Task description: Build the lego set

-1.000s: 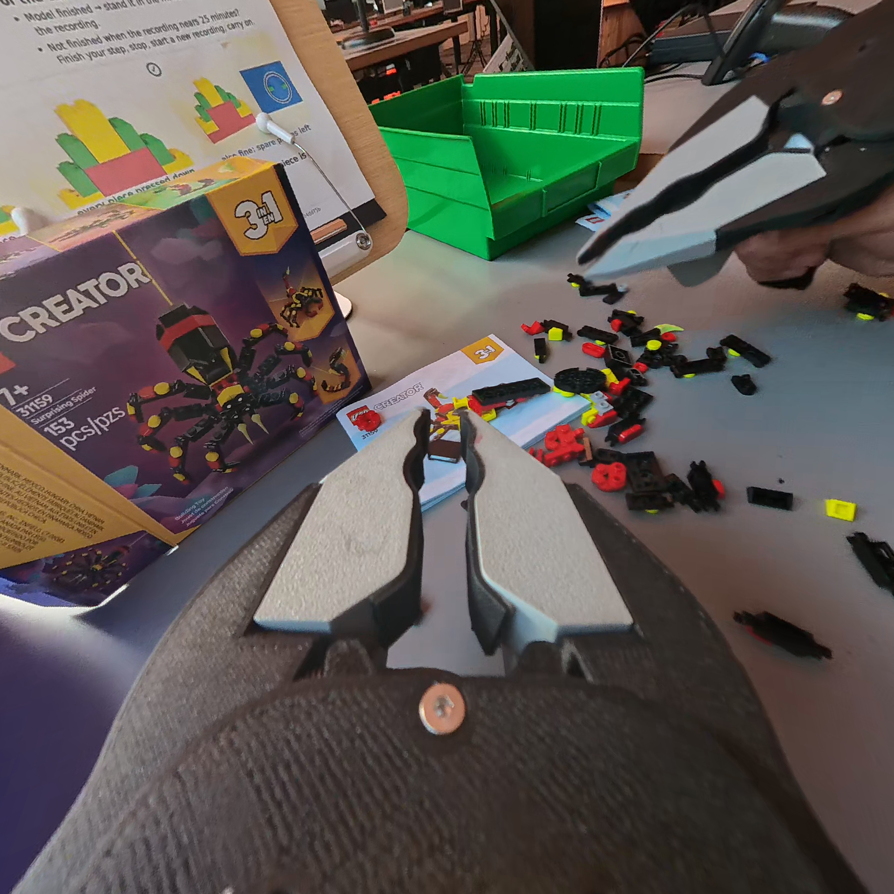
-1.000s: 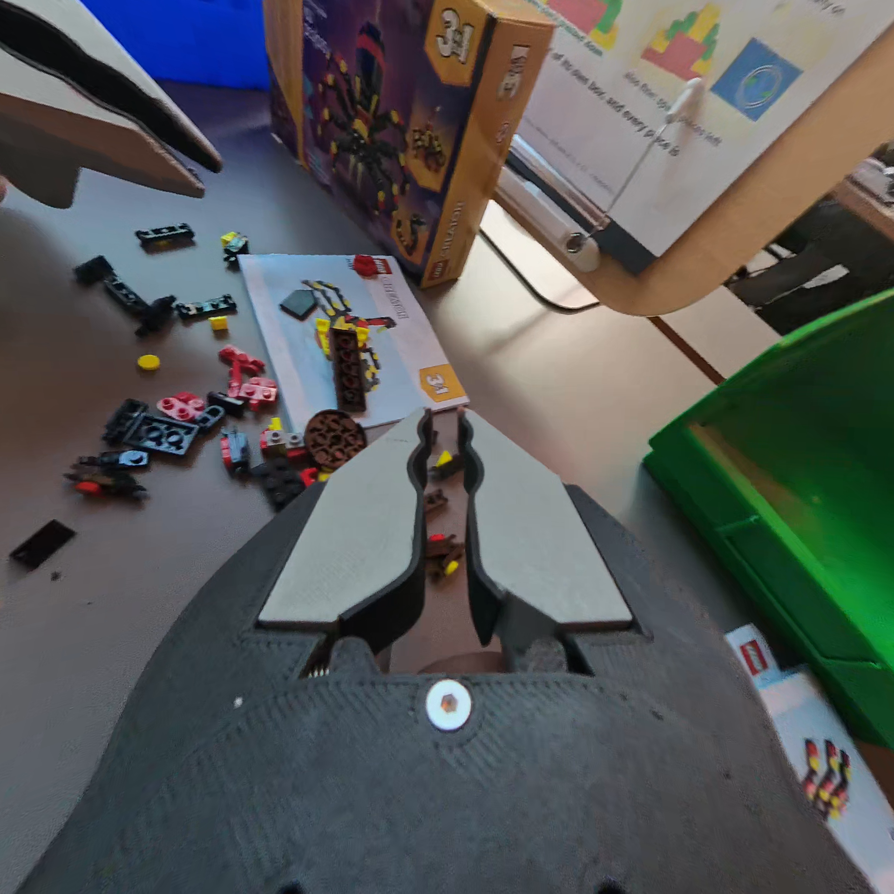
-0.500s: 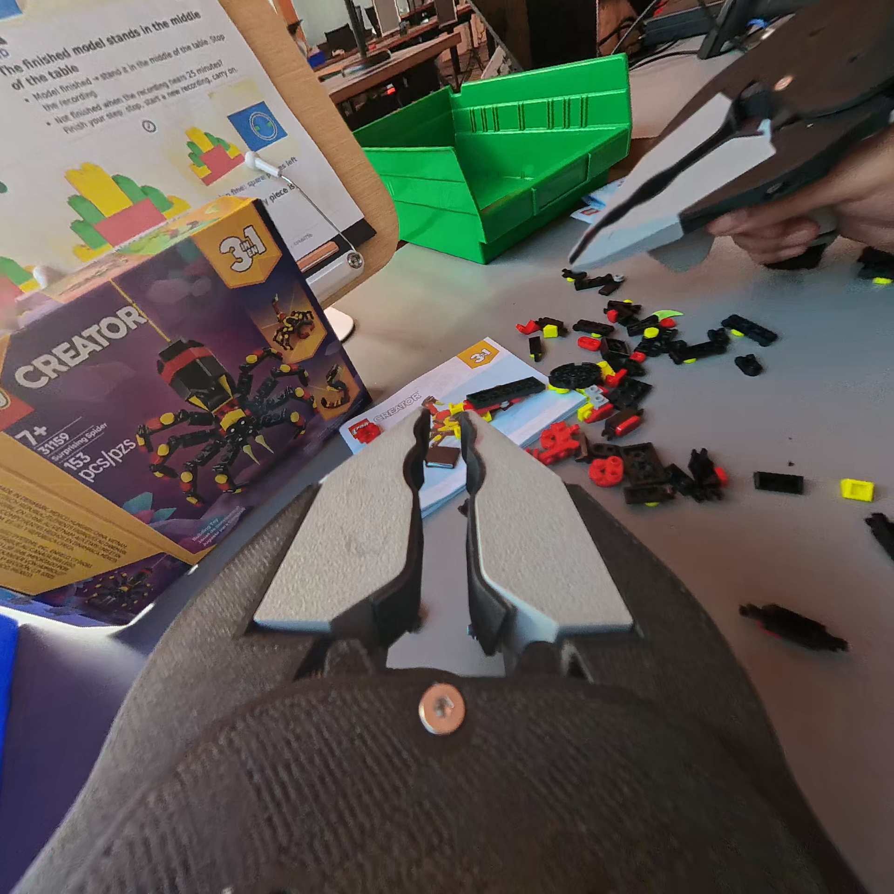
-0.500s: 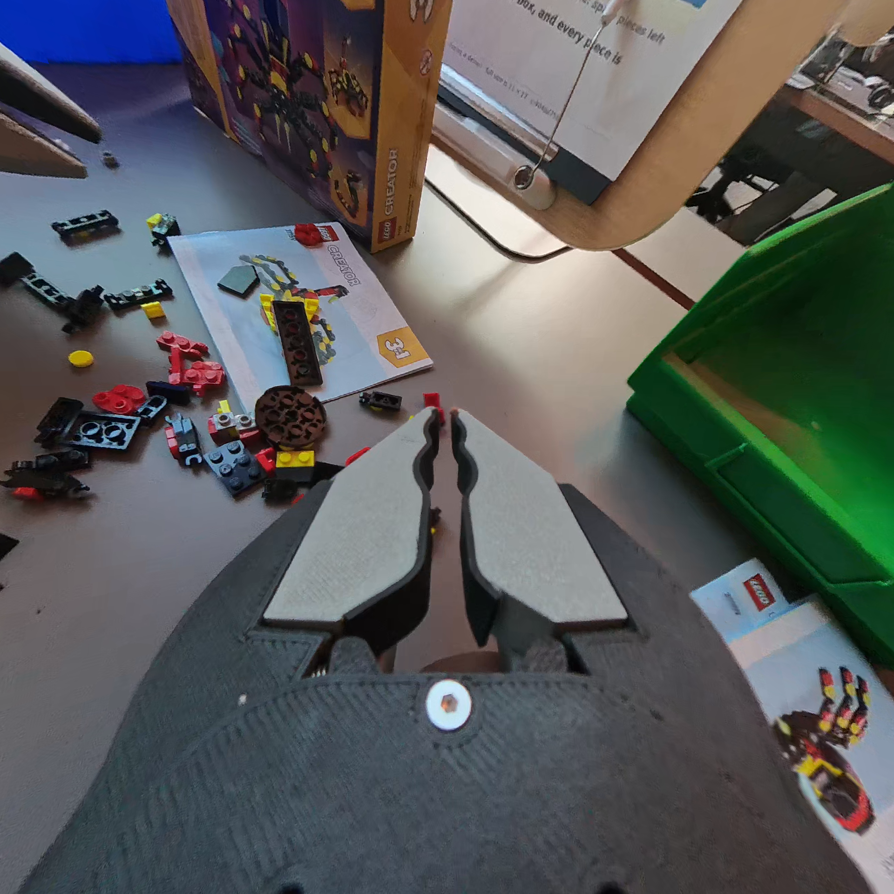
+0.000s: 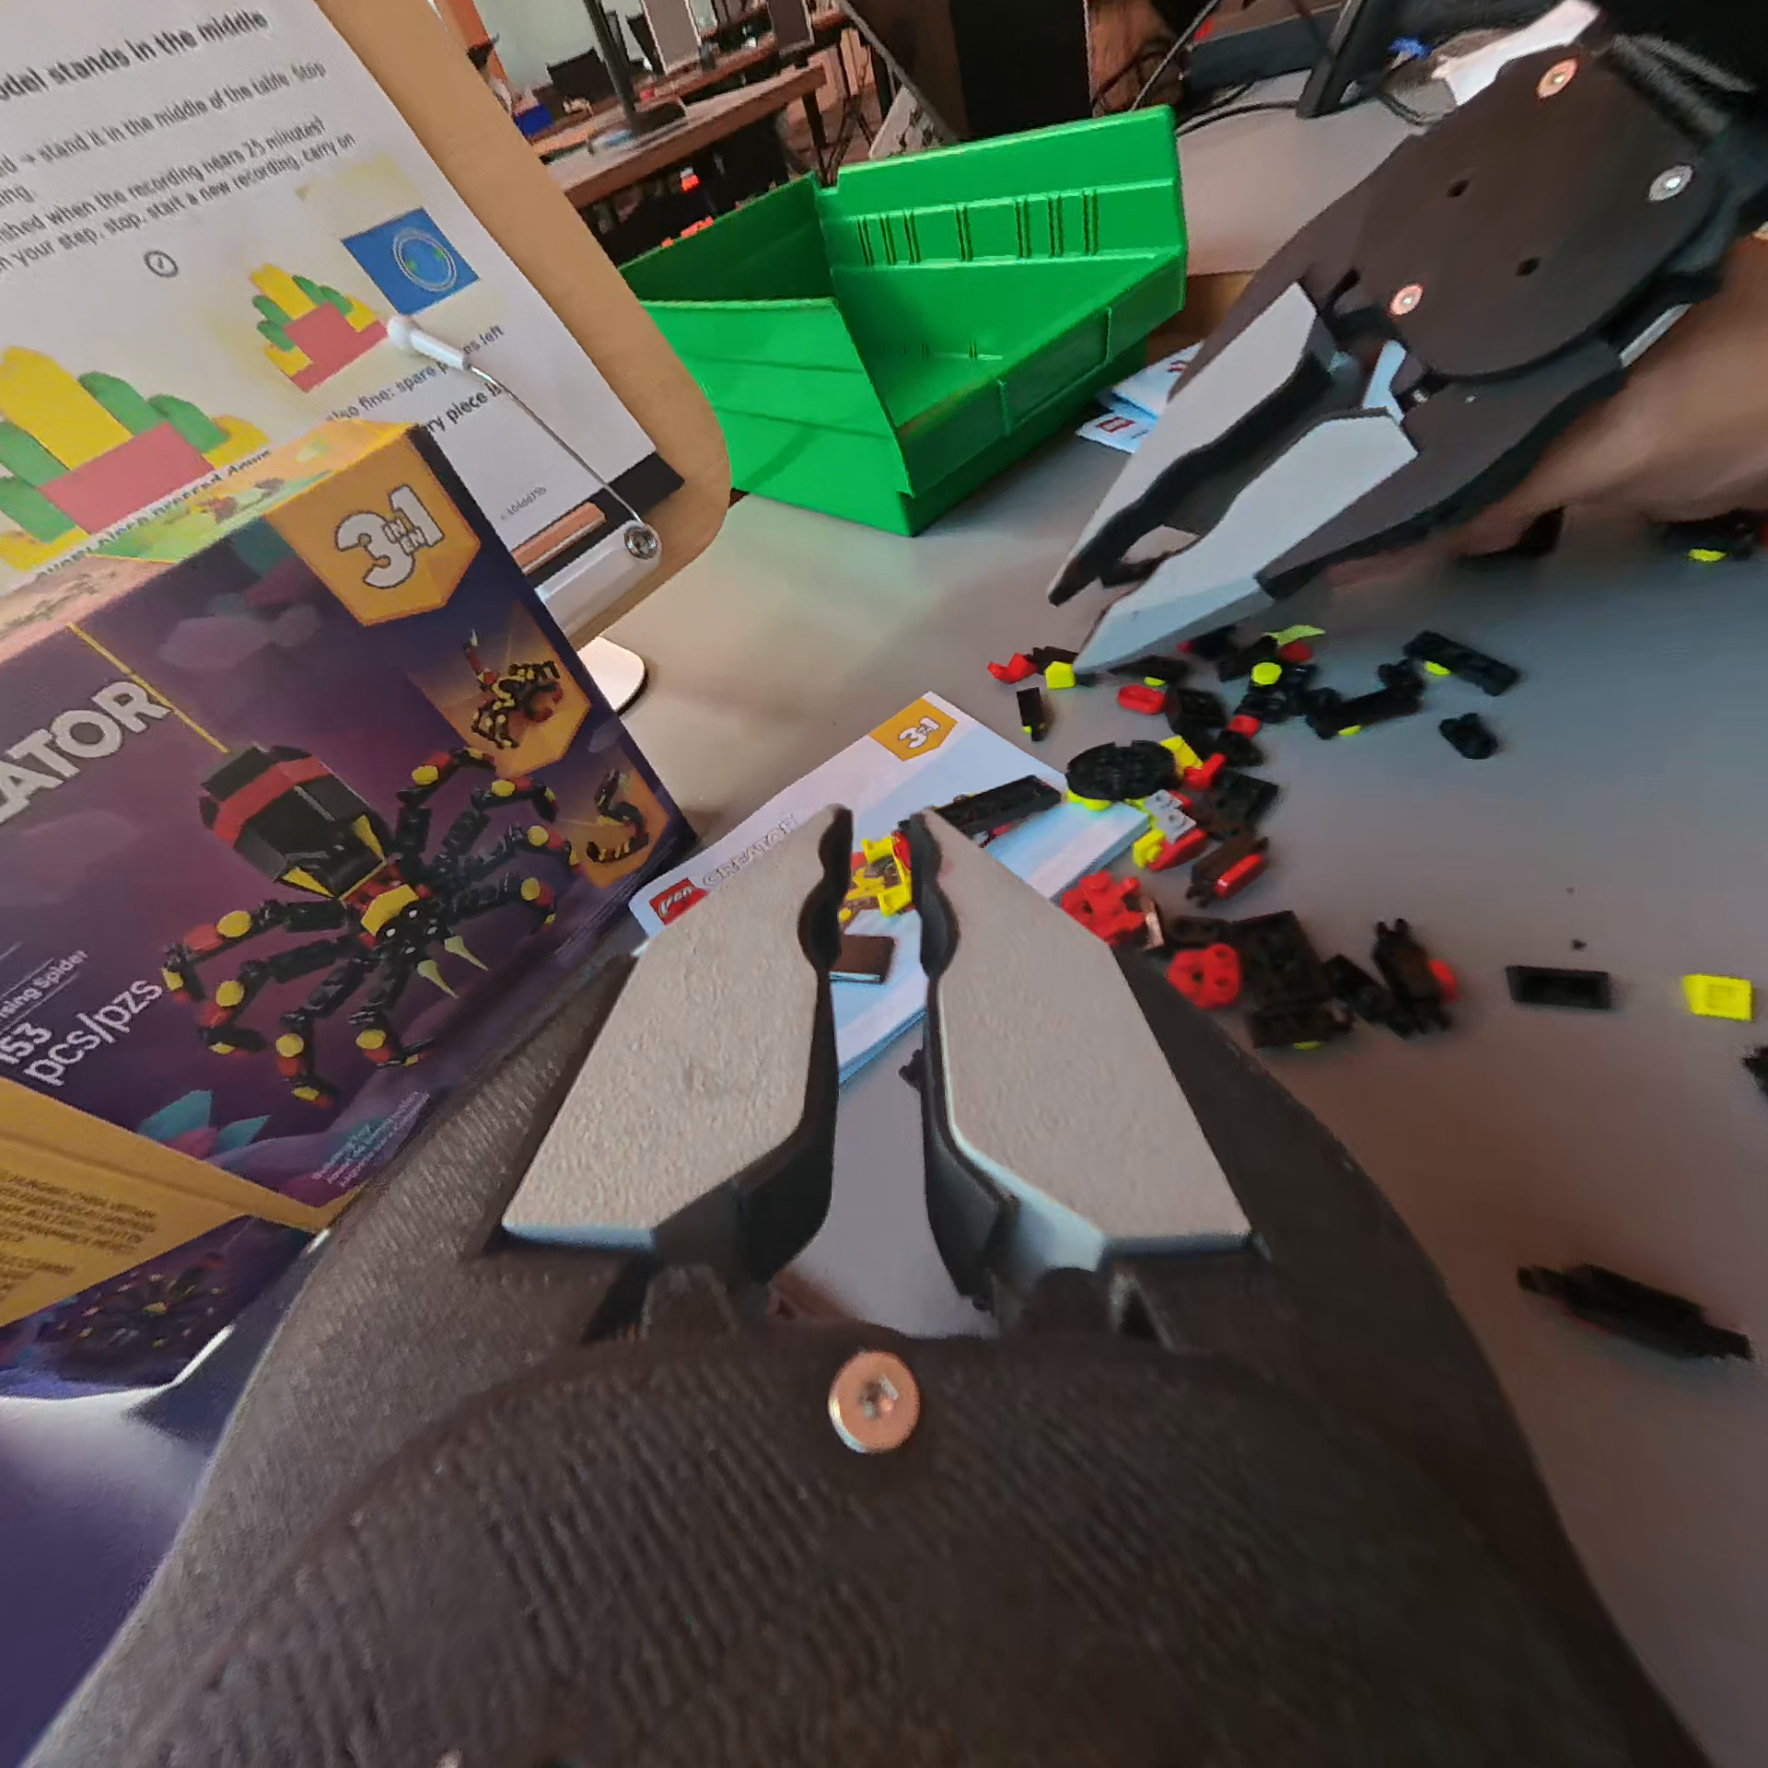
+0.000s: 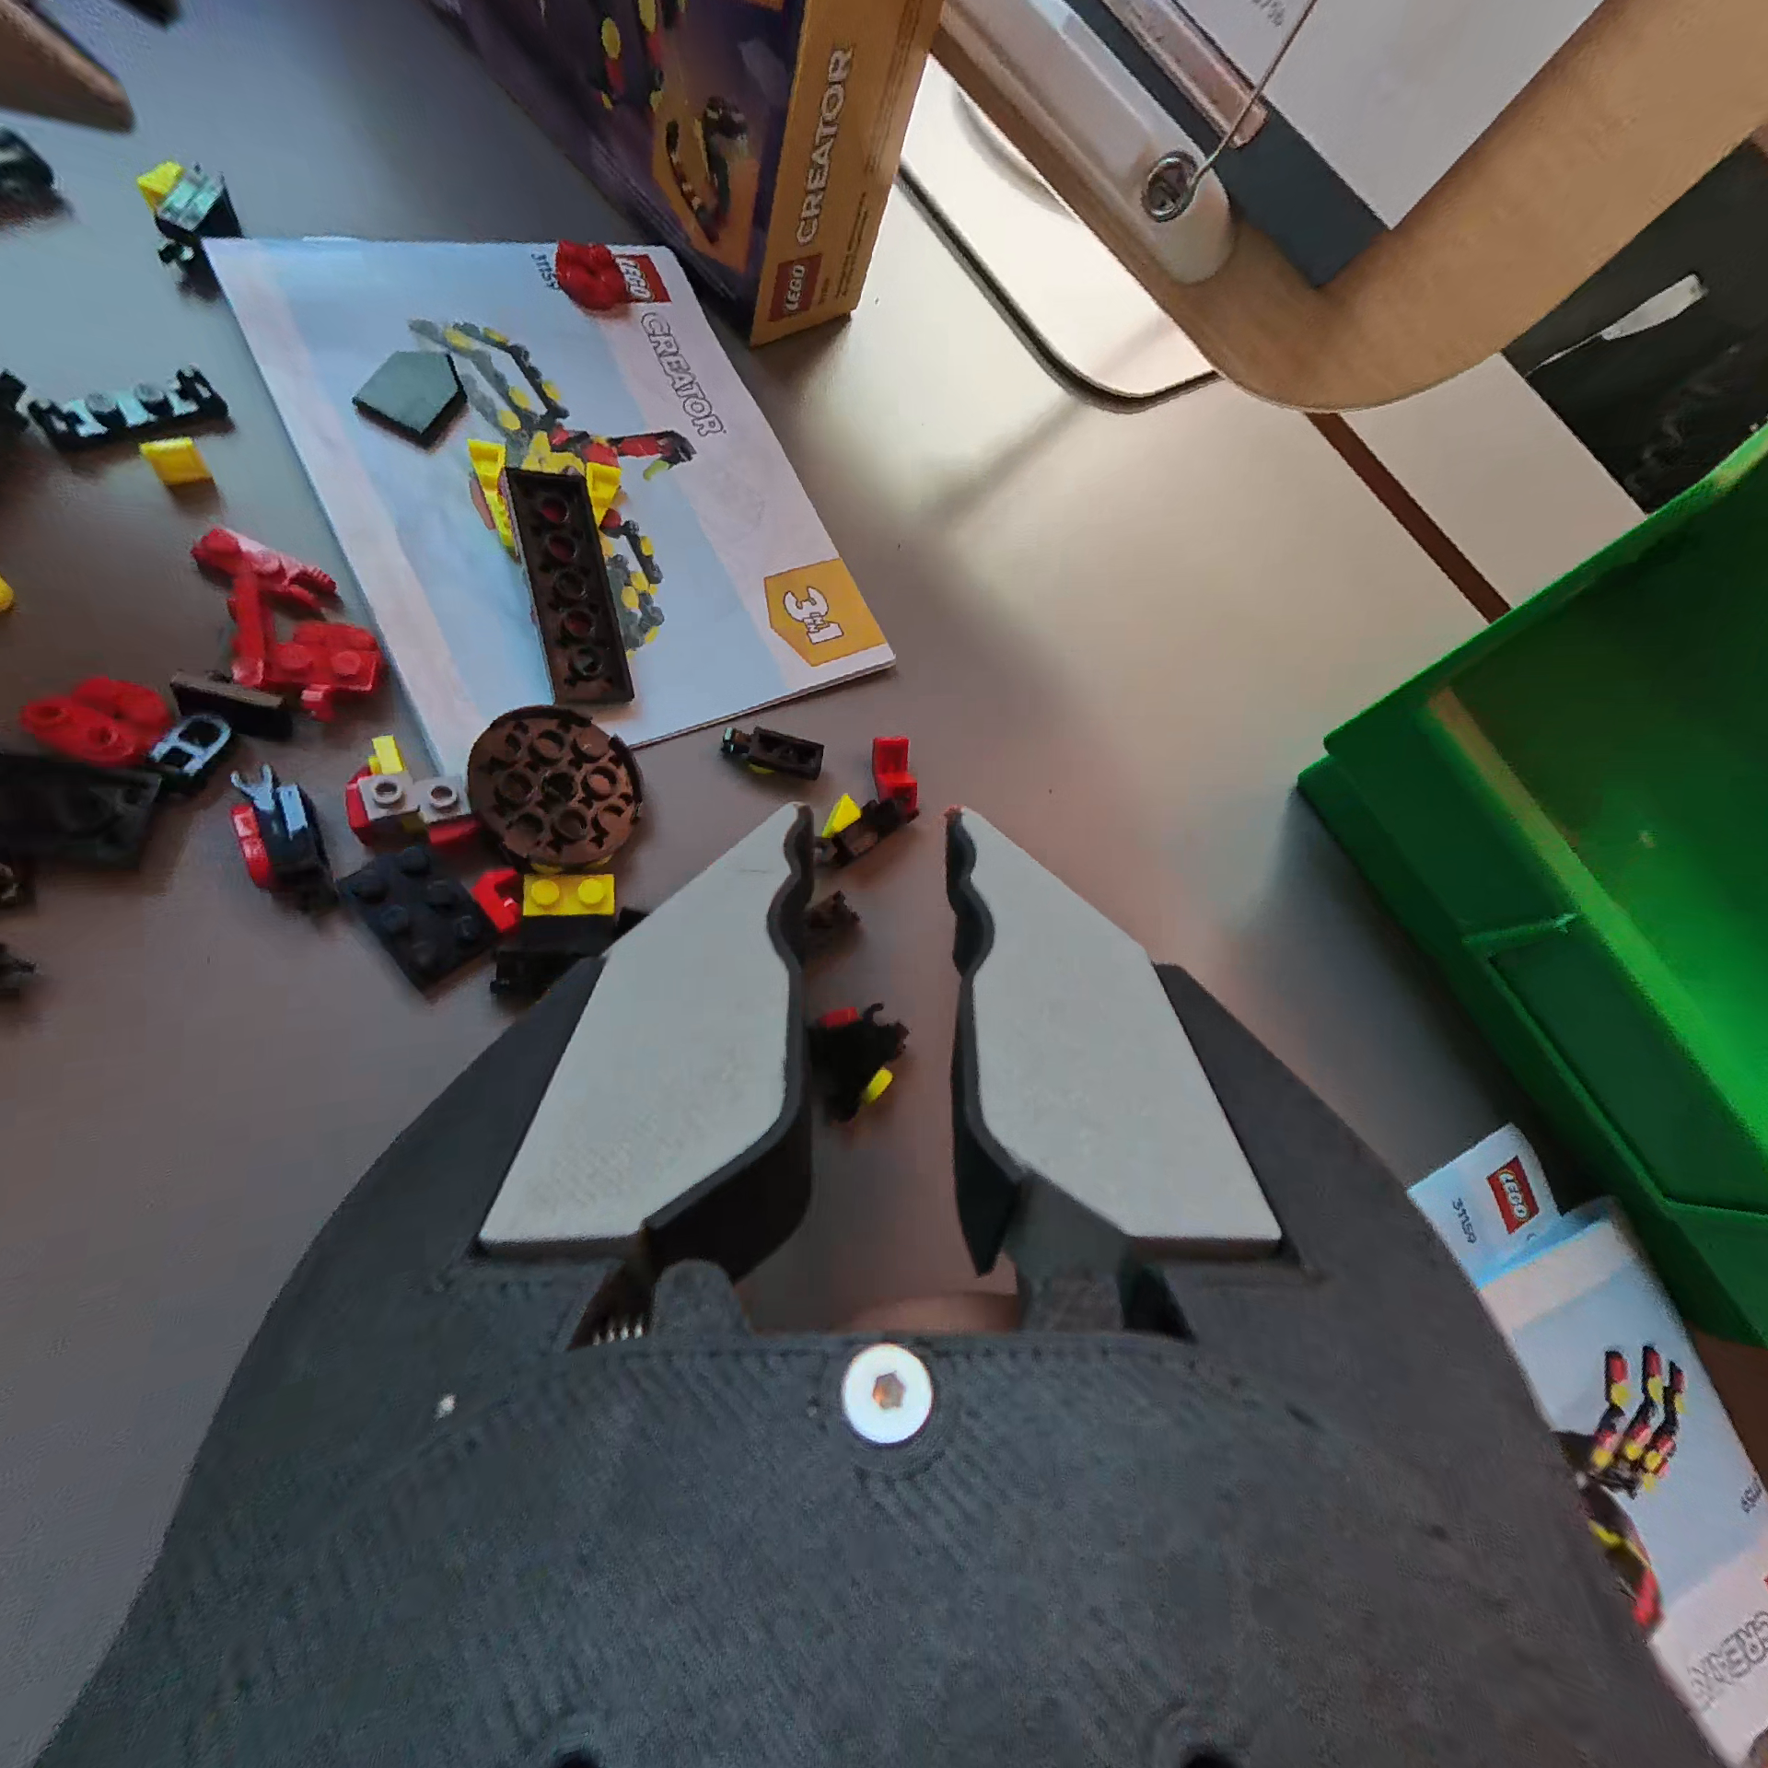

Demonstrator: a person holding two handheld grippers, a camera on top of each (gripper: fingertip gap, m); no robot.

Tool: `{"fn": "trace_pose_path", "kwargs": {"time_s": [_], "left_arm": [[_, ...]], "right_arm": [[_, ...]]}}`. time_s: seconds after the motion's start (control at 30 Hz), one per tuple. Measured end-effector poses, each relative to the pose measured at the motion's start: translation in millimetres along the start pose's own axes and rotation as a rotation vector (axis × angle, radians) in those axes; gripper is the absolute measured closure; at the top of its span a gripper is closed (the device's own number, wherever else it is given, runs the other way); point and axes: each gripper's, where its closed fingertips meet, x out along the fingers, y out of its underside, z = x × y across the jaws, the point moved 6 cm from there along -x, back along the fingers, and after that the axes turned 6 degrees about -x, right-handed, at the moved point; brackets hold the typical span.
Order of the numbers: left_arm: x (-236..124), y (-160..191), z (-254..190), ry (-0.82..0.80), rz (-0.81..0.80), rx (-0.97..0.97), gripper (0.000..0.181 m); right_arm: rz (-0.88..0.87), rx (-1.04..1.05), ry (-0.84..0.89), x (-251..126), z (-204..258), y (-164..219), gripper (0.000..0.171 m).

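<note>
Left tongs (image 5: 875,842): nearly closed, empty, above booklet (image 5: 966,765).
Right tongs (image 6: 875,828): parted, empty, over bricks (image 6: 856,1052) on worktop (image 6: 1100,622).

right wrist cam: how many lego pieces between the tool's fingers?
3: black piece with yellow wedge near the tips, small dark one against a finger, black-red-yellow one farther back. More may be hidden.
</note>
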Motion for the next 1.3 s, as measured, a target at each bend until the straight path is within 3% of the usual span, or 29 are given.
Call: {"fn": "trace_pose_path", "kwargs": {"time_s": [0.2, 0.37, 0.63, 0.83, 0.9, 1.3], "left_arm": [[-1, 0, -6, 0.020, 0.000, 0.004, 0.171], [-2, 2, -8, 0.012, 0.021, 0.047, 0.171], [0, 4, -7, 0.012, 0.035, 0.049, 0.170], [0, 4, -6, 0.005, 0.035, 0.048, 0.170], [0, 4, -5, 0.002, 0.034, 0.046, 0.170], [0, 0, 20, -0.201, -0.013, 0.004, 0.181]], "right_arm": [[0.108, 0.060, 0.005, 15, -2, 2, 0.152], [0.100, 0.004, 0.040, 13, 2, 0, 0.158], [-0.257, 0.036, -0.128, -18, 25, -38, 0.158], [-0.119, -0.082, -0.113, -5, 38, -27, 0.156], [-0.123, -0.078, -0.095, -5, 38, -28, 0.146], [-0.277, 0.037, 0.192, -24, -6, -28, 0.141]]}}
